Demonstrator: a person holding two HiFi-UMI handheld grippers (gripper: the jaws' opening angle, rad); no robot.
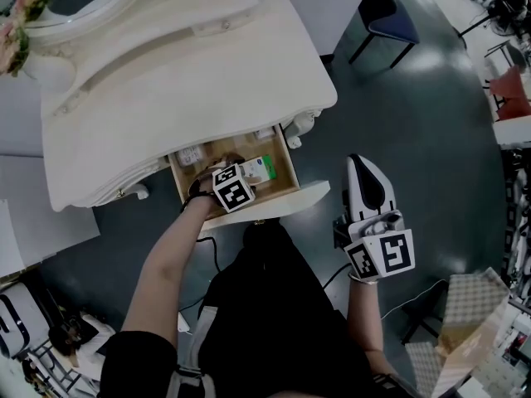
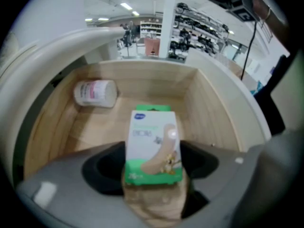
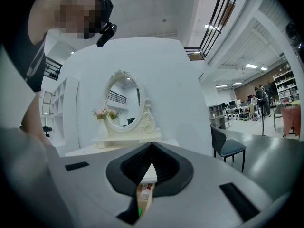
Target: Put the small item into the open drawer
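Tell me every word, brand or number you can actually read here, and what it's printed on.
Nothing can be read for certain.
Plaster box: blue logo, a line of print and a small number, all too blurred to read.
Pink-labelled bottle in the drawer: print too blurred to read.
Two marker cubes: black-and-white square patterns only, no words.

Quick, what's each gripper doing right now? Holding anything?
Left gripper: closed on the plaster box, inside the open drawer.
Right gripper: closed, holding nothing.
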